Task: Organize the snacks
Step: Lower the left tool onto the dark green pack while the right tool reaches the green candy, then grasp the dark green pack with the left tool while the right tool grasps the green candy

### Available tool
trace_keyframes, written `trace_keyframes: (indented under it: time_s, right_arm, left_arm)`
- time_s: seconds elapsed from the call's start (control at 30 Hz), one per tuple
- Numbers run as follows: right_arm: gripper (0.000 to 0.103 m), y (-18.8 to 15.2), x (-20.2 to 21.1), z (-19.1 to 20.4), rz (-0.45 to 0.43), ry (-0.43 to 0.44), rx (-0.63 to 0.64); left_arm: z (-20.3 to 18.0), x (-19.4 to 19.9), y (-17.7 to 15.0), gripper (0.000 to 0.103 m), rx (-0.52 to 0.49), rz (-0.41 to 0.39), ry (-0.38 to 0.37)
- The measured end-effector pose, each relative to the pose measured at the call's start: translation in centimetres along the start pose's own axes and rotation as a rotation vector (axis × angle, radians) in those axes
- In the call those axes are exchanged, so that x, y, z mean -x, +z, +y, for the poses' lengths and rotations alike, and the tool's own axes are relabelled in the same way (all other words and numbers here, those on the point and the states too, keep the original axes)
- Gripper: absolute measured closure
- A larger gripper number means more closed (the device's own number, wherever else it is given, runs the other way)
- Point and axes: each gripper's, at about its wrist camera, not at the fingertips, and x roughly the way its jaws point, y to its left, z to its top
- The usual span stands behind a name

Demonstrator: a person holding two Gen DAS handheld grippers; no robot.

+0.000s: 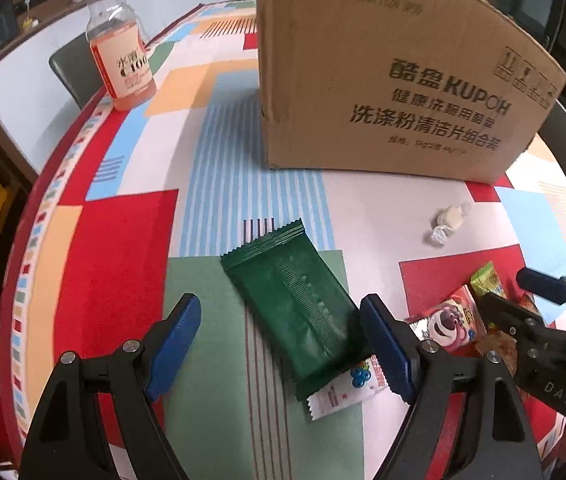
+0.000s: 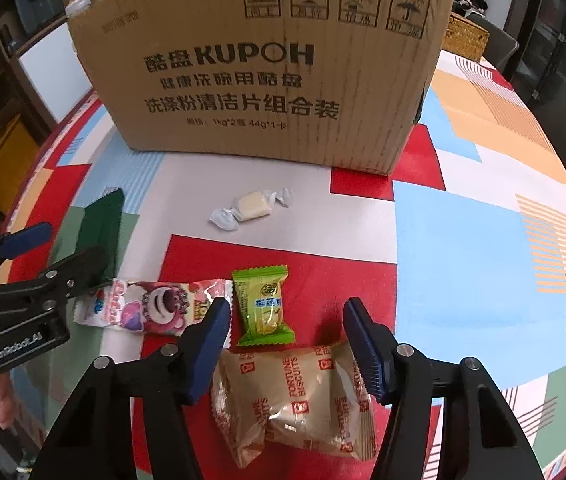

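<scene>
Tabletop (image 2: 463, 220): covered by a cloth of red, blue, green and orange blocks; everything stands or lies on it.
Cardboard box (image 2: 259, 64): largest thing, at twelve o'clock in both views, printed KUPOH; top not visible, so whether it is open cannot be told. Stiff, likely the place for the snacks.
Bottle (image 1: 121, 48): clear plastic with an orange label, upright at eleven o'clock in the left view, well apart from the snacks.
Left tool (image 1: 283, 342): fingers spread wide, holding nothing, either side of the green packet.
Right tool (image 2: 287, 344): fingers spread, holding nothing, flanking the biscuit bag's top.
Biscuit bag (image 2: 295, 404): clear crinkly wrapper, six o'clock in the right view. Light; contents probably brittle, so pinch gently across the middle.
Green packet (image 1: 295, 312): flat, dark foil, centre of the left view, overlapping a white wrapper (image 1: 343, 392). Light and slick; grip across its narrow width.
Pink bear packet (image 2: 151, 306): soft, light, at nine o'clock of the right tool.
Light green sweet (image 2: 263, 304): small pillow pack just above the biscuit bag.
Twist-wrapped candy (image 2: 251, 206): smallest, alone near the box; take by its firm middle.
</scene>
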Motion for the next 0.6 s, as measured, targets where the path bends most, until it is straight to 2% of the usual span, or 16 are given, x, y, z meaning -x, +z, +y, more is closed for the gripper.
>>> trace_keyframes:
  time_s: [0.13,0.23,0.3,0.33,0.4,0.47,0.53,0.6]
  right_arm:
    - [0.052,0.2,-0.8,0.0,0.012,0.003,0.001]
    - [0.056,0.4,-0.9,0.2,0.006,-0.002,0.007]
    - [0.062,0.6,-1.0,0.5,0.001,-0.004,0.01]
    - [0.065,0.8,-1.1,0.6,-0.001,-0.003,0.013]
    - [0.069,0.8,-1.2,0.8,-0.004,-0.003,0.018]
    - [0.074,0.9,-1.2,0.9,-0.008,0.01,0.022]
    - [0.078,0.9,-1.1,0.9,-0.01,0.024,0.019]
    - [0.078,1.1,-1.2,1.0,-0.013,0.028,0.013]
  left_arm:
    - [0.2,-0.5,0.2,0.021,0.009,-0.004,0.008]
    - [0.3,-0.8,0.4,0.025,0.024,0.002,0.007]
    - [0.4,-1.2,0.5,0.03,0.039,0.022,0.004]
    - [0.4,-1.4,0.5,0.038,0.045,0.034,0.007]
    - [0.2,-1.5,0.5,0.045,0.031,0.021,0.034]
    - [0.1,-1.3,0.4,0.054,0.033,0.021,0.027]
    - [0.1,-1.3,0.5,0.059,0.026,0.018,0.022]
    - [0.0,-1.1,0.5,0.06,0.016,0.017,0.021]
